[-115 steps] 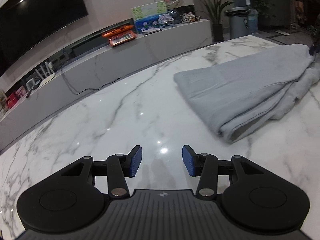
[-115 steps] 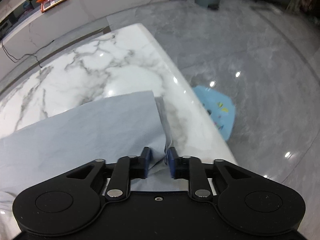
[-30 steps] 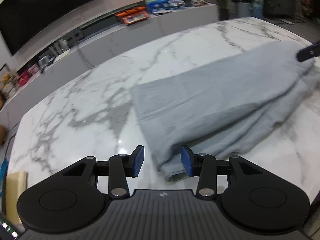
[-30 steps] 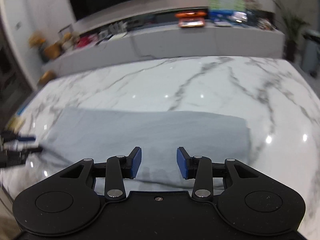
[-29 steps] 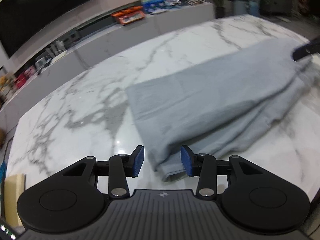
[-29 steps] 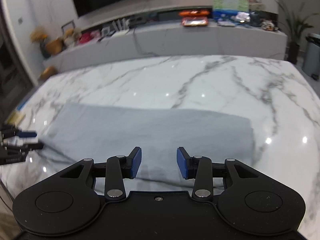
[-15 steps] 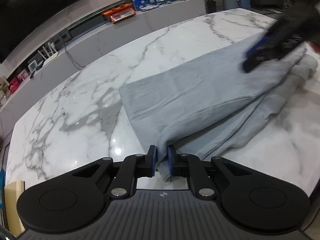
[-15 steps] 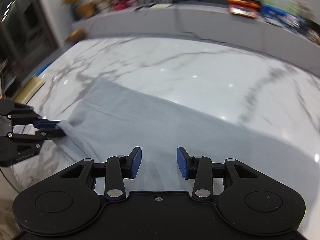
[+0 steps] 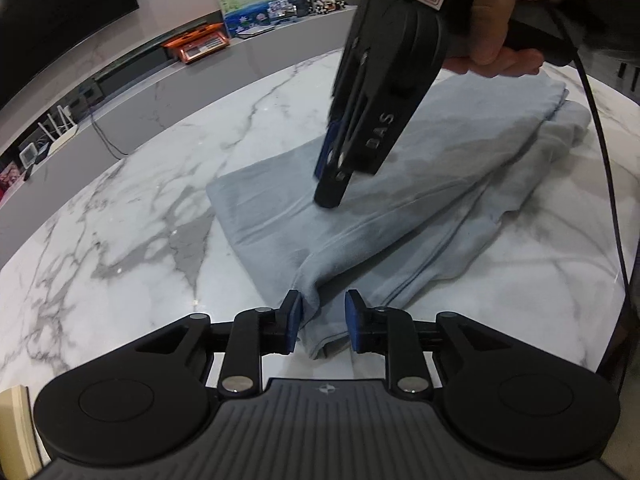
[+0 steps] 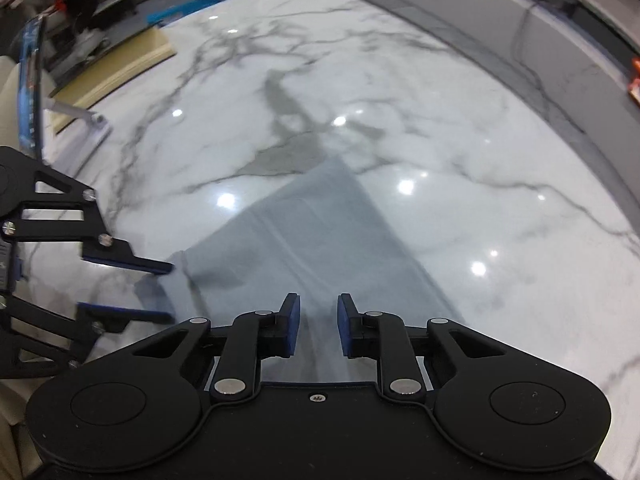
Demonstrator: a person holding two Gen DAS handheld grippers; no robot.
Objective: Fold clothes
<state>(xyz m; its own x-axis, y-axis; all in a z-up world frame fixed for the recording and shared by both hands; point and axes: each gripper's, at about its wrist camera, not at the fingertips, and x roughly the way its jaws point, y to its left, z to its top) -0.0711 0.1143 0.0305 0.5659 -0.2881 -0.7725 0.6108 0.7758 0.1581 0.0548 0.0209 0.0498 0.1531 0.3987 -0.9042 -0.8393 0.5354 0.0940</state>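
Observation:
A grey folded garment (image 9: pixel 420 184) lies on the white marble table (image 9: pixel 120 220). My left gripper (image 9: pixel 322 320) is at the garment's near corner. Its jaws are opening, and the bunched corner stands between the pads and leans on the left one. The right wrist view shows the left gripper (image 10: pixel 164 292) from the side, fingers apart around that corner. My right gripper (image 9: pixel 330 196), held by a hand (image 9: pixel 492 40), points steeply down with its tips on the top layer just beyond. Its jaws are closing over the garment (image 10: pixel 320 232), and the right gripper (image 10: pixel 319 328) has no fold pinched between its pads.
A long low cabinet with an orange scale (image 9: pixel 196 46) and a dark screen run along the far wall. A wooden board (image 10: pixel 120 68) lies at the table's far edge. A black cable (image 9: pixel 600 140) hangs from the right gripper. The table's right edge is close.
The right gripper swept across the table to the garment's end beside the left gripper, rolling as it went, and its jaws narrowed. The left gripper pinched the corner, then widened again.

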